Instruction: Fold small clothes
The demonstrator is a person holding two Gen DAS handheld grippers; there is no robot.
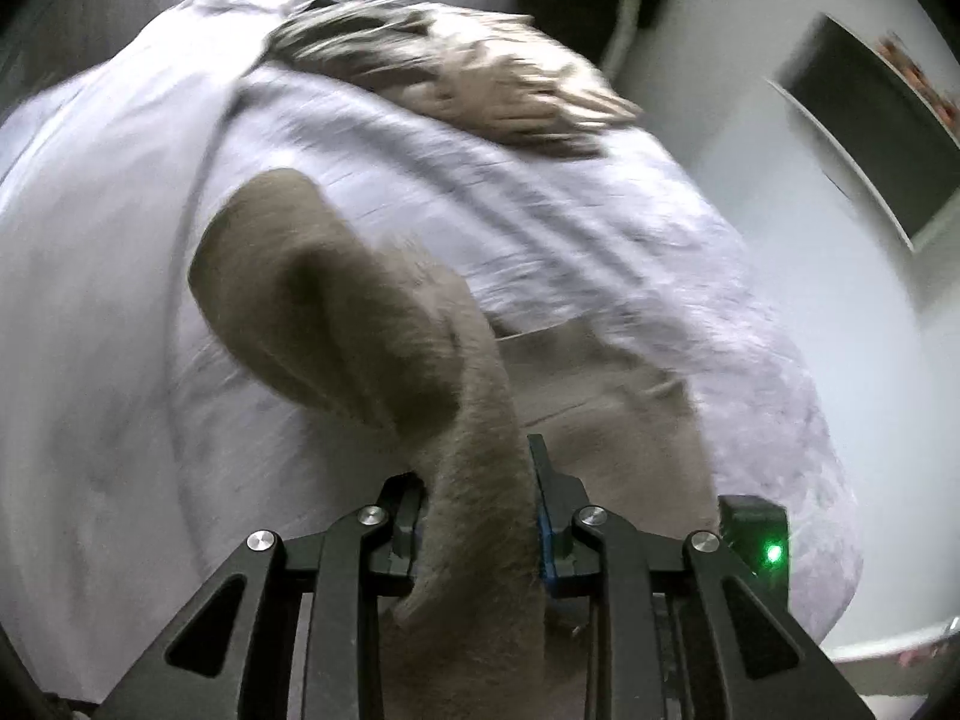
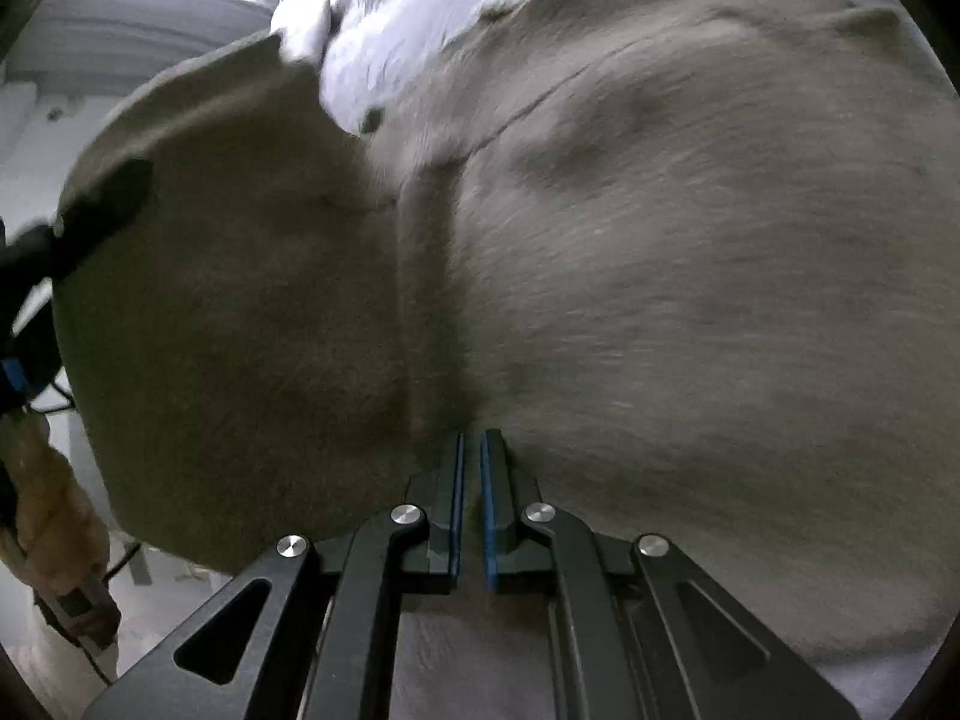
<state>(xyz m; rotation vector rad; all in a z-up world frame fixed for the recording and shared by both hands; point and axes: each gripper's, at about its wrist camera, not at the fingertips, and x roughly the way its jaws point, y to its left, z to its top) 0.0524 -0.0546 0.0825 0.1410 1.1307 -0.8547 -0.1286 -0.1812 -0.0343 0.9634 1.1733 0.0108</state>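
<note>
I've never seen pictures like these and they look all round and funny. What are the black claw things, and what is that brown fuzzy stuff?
Those claws are two grippers a person holds, one in each hand. A tiny wide-eyed camera sits on each, so the pictures bulge. In the left one, the left gripper pinches a bunched piece of the brown garment, lifted above a pale bedsheet. In the right one, the right gripper pinches the same brown cloth, which fills the view. It is blurry because things are moving.

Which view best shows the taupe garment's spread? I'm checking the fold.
The right wrist view: the taupe garment fills it, seam visible. The left wrist view shows only a bunched strip in the left gripper over the white bedsheet.
</note>
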